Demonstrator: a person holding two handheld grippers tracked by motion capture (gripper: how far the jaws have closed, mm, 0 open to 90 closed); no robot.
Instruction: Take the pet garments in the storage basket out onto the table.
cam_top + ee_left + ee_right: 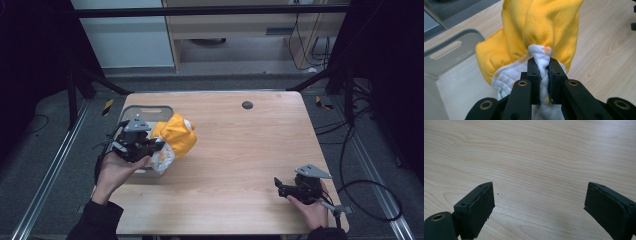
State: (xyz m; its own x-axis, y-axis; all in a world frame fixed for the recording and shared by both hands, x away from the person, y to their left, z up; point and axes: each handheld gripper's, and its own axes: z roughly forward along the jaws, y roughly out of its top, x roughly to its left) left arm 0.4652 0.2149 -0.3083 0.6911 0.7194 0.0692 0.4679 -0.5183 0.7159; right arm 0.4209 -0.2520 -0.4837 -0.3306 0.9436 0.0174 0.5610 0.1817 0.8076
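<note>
Nearest the person, at the table's (235, 165) near right corner, the right gripper (285, 186) rests low in the hand with its jaws spread wide and nothing between them; in the right gripper view there is bare wood grain between the two black pads (480, 207). It sits well apart from the grey bin (150, 111), on the far side of the table from it.

Farther in, just beside the bin's right wall, the left gripper (159, 145) has its jaws pinched tight on a fold of a yellow cloth bundle with a white quilted lining (536, 35). In the left gripper view the pads (533, 75) squeeze a ridge of the white quilting, and the yellow bulk swells straight ahead of the jaws, along the line they point. From above, the bundle (176, 134) lies to the right of the bin, beyond the gripper's tips, apparently lifted or dragging at the bin's edge; whether its underside touches the table cannot be told.

What the next move turns on: the cloth hangs forward from the left jaws with its long axis running away from them toward the table's middle, while the bin's open well (461, 92) lies to the jaws' left. The left hand (116, 172) is far nearer; the right would have to cross most of the table to help
</note>
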